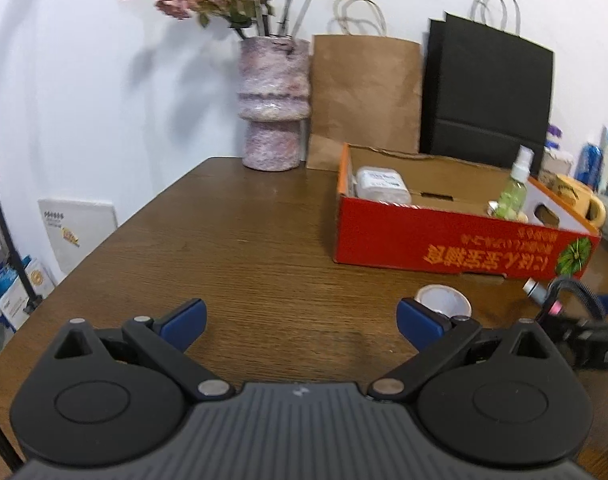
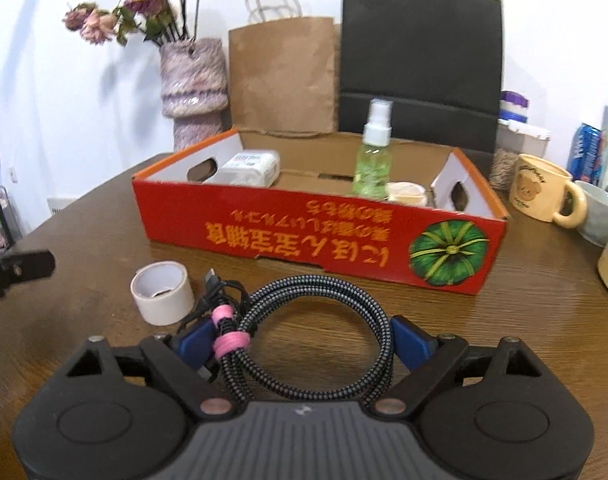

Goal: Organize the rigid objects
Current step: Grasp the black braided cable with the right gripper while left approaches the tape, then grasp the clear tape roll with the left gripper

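Right hand-held gripper (image 2: 304,340): coiled braided cable (image 2: 304,320) w/ pink ties sits between its blue pads. Left pad touches the tied bundle, right pad is at the coil's outer edge. Jaws stand wide and are closing slightly; can't tell if the pads press firmly, looks like contact on both sides. The cable's plug end sticks out to the left, toward the tape roll (image 2: 162,293).

Left hand-held gripper (image 1: 302,320): jaws wide, nothing between them, over bare table (image 1: 244,240). Tape roll (image 1: 443,300) is just beyond its right pad, apart from it.

Red cardboard box (image 2: 304,236) sits mid-table, open top, just behind the cable. Inside: white pack (image 2: 250,168) at the left end, green spray bottle (image 2: 373,156) upright toward the right, small cream jar (image 2: 407,192) just beside the bottle.

Behind the box: pink vase (image 2: 194,88) w/ dried flowers, brown paper bag (image 2: 284,76), black paper bag (image 2: 419,60). Right of the box: yellow bear mug (image 2: 543,192), twine ball (image 2: 503,168) near it, and blue bottles at the far edge, blurred.
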The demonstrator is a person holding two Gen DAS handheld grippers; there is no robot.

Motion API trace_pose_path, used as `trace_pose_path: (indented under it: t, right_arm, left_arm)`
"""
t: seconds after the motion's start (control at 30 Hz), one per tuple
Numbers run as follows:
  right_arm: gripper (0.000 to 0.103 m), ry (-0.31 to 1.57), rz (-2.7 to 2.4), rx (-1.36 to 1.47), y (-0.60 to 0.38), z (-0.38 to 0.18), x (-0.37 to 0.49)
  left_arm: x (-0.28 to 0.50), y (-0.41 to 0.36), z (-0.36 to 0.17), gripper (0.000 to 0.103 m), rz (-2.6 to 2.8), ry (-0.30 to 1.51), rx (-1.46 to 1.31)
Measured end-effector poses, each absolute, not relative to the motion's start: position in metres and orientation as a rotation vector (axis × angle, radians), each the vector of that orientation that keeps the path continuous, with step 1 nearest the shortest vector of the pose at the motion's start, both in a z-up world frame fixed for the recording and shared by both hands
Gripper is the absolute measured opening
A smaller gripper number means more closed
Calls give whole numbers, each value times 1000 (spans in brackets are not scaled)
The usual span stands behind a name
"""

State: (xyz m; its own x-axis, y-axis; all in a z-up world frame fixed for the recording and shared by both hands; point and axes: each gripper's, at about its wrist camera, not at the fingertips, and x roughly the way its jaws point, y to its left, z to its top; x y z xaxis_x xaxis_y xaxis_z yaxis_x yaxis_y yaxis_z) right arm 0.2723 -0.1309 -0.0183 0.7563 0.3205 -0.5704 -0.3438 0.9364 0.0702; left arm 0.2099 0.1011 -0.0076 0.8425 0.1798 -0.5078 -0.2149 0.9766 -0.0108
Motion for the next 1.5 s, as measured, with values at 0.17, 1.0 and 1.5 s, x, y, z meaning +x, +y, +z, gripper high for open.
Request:
trace_pose_path:
  t: [0.17,1.0,1.5]
  right_arm:
    - [91,586,347,-12,-153,-12,267]
    - [91,574,261,-8,-213,-17,272]
    - [91,576,235,-20,-210,-21,273]
  left_arm:
    - [220,90,-16,103,191,552,-40]
    - [301,17,-41,103,173,690,23]
    - [292,12,-39,44,123,659,8]
